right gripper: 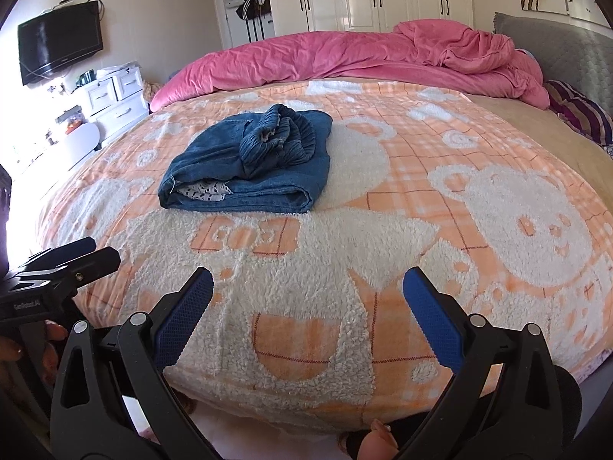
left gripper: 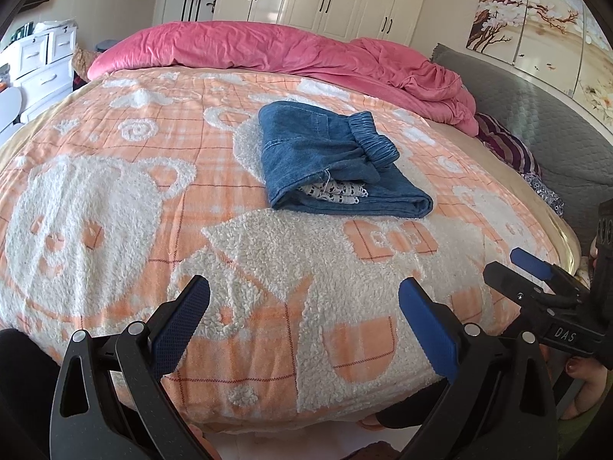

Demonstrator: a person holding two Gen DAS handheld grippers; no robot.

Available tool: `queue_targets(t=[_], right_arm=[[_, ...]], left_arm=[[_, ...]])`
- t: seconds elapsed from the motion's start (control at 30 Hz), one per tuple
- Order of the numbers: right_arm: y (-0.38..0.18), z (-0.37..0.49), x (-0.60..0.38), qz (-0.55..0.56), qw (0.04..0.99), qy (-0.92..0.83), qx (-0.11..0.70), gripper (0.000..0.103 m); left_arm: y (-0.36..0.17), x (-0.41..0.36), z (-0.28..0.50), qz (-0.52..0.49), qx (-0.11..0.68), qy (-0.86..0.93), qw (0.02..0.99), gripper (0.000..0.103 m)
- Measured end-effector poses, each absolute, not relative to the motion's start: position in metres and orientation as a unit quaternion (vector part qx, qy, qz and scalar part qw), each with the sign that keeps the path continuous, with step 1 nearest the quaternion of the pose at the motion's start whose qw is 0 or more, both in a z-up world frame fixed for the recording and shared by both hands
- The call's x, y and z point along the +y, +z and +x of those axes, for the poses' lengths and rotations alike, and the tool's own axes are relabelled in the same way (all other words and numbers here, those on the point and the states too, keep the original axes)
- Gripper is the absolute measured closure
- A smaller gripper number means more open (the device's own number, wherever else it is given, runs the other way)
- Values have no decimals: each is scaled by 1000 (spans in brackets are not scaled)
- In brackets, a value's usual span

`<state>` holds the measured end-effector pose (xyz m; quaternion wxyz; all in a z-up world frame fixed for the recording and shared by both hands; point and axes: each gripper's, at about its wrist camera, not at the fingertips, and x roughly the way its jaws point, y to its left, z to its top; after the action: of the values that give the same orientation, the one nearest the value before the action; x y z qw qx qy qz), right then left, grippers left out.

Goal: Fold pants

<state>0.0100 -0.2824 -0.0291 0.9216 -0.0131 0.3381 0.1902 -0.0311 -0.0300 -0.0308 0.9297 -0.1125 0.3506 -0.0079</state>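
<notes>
Apparently the folding is as good as done; the denim pants [left gripper: 337, 161] lie in a compact bundle mid-blanket [left gripper: 115, 199], waistband bunched on top; left gripper [left gripper: 304, 322] and right gripper [right gripper: 308, 318] gape wide, empty, well short of it.

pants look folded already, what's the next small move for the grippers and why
Probably a small tidy: bring the right gripper forward to press the bunched elastic waistband flat. The denim pants lie folded on the blanket, but the waistband stands up in a lump. Both grippers, left gripper included, are open, empty and well short of the pants.
</notes>
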Motion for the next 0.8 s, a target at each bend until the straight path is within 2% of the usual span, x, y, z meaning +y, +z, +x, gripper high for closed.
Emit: queue_targets(t=[0.8], right_arm=[[-32,11,-284,-14,920,186,345,9]], left_arm=[[-27,-30,-34,-108,352,2,930,4]])
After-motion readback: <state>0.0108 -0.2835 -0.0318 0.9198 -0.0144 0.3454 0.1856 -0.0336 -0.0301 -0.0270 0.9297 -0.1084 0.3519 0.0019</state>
